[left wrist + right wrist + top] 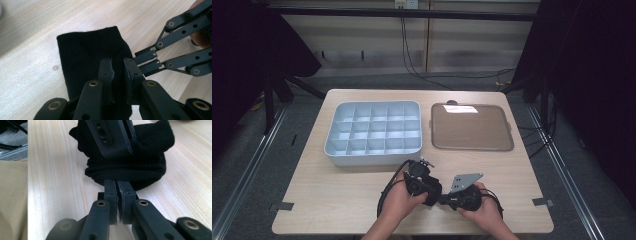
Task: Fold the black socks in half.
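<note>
The black sock (90,57) lies on the worktop (337,195) in front of the divider box (372,127). Left gripper (117,72) and right gripper (117,192) both pinch its fabric. Keep both grips firm while folding it tighter, so no edge slips.

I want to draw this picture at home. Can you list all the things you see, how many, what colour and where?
Sock: one, black, on the table's near edge, pinched by both grippers.
Divided box: one, pale grey, many compartments, table's far left.
Tray: one, brown with grey rim, table's far right.
Table: one, light wood.
Cables: a few, black, on the floor behind the table.
Left gripper: one, black, jaws closed on the sock.
Right gripper: one, black, jaws shut on the sock's edge.
Hands: two, holding the grippers at the table's near edge.
</note>
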`<state>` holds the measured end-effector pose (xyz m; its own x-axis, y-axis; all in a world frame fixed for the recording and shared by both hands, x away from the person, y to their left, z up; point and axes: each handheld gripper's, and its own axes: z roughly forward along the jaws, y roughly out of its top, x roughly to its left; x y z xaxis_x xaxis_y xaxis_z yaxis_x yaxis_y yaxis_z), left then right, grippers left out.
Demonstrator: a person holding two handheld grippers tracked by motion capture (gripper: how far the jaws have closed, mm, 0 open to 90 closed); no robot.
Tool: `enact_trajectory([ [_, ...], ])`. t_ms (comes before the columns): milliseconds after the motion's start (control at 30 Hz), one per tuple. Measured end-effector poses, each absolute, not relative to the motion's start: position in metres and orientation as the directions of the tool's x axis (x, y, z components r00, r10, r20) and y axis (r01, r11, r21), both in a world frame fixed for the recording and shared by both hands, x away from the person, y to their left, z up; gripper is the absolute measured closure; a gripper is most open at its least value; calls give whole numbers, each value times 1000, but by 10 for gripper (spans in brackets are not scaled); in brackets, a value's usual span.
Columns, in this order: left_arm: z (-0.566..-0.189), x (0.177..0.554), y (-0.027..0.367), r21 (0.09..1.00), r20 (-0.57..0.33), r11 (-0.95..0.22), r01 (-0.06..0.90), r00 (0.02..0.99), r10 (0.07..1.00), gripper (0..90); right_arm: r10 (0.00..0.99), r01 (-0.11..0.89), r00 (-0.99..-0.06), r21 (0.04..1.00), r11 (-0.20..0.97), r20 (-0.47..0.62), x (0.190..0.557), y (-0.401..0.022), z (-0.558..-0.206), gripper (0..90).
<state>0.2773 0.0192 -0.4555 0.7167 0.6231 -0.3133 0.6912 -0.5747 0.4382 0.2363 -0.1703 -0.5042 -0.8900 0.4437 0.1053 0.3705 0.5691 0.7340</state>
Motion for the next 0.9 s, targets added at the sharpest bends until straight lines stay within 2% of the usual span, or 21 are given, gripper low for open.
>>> enact_trajectory([
  [733, -459, 276, 17, 443, -291, -576, 687, 718, 632, 777, 458, 380, -883, 734, 563, 106, 236, -175, -502, 834],
  [900, -458, 275, 18, 443, -312, -568, 694, 713, 628, 737, 459, 382, -882, 733, 562, 107, 236, -175, -502, 834],
])
